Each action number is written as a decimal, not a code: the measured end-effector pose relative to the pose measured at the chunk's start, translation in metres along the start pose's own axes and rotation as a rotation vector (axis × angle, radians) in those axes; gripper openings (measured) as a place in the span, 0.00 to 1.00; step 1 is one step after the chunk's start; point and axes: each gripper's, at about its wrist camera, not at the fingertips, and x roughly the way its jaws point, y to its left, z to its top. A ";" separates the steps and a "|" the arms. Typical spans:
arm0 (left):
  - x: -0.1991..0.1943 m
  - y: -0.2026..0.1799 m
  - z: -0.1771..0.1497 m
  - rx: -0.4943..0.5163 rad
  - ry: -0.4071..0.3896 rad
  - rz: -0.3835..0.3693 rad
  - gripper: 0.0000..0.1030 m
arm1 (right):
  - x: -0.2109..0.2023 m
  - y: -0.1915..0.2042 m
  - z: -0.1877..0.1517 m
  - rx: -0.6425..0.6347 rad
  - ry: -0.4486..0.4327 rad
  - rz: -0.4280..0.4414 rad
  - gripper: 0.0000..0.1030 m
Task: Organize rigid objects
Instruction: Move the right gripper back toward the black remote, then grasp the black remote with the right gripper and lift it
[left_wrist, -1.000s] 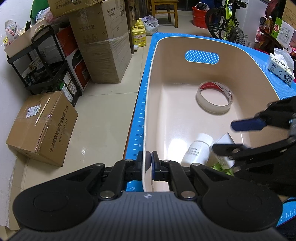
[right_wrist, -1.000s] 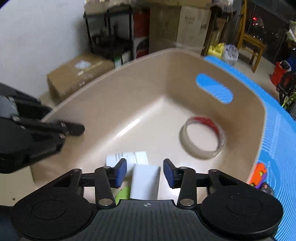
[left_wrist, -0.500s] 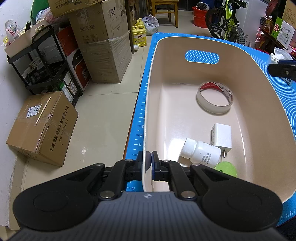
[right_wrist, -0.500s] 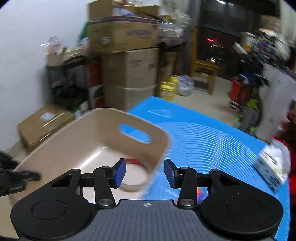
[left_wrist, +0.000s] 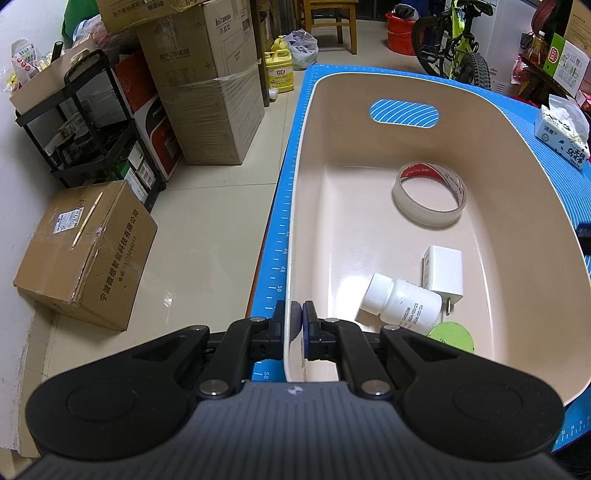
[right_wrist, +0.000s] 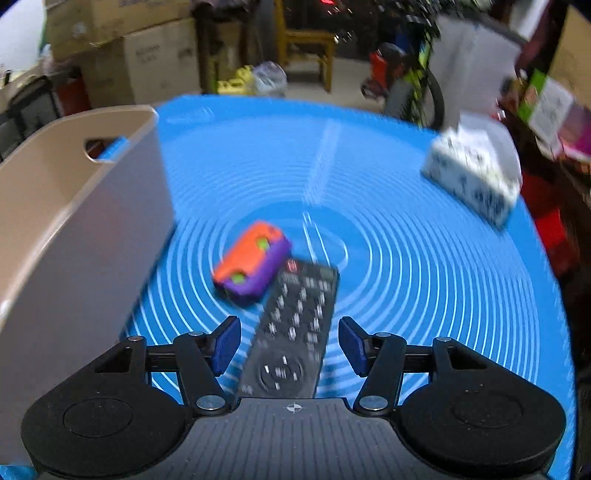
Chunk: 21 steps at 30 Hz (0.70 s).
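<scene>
Since the earlier frame the right claw had swung out of the bin to the desk beside it, and its jaws had just been opening; they stood wide and empty, with the near end of a black remote between them but untouched. Just ahead of that claw, touching the remote's far end, lay an orange-and-purple toy, the bin's wall off to the claw's left. The left claw was clamped shut on the bin's near rim, steadying it. Ahead of it inside the bin lay a tape roll, a white charger, a white bottle and a green lid. By my reading four items were stowed, while the remote and toy were left; the remote looked next.
</scene>
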 end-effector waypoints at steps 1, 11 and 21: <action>0.000 0.000 0.000 0.000 0.000 0.000 0.10 | 0.004 -0.001 -0.004 0.011 0.007 -0.004 0.65; 0.000 0.002 -0.001 0.002 0.000 0.003 0.10 | 0.013 0.020 -0.035 0.065 -0.039 -0.065 0.71; -0.001 -0.001 0.000 0.004 0.000 0.004 0.10 | 0.006 0.019 -0.049 0.119 -0.145 -0.064 0.53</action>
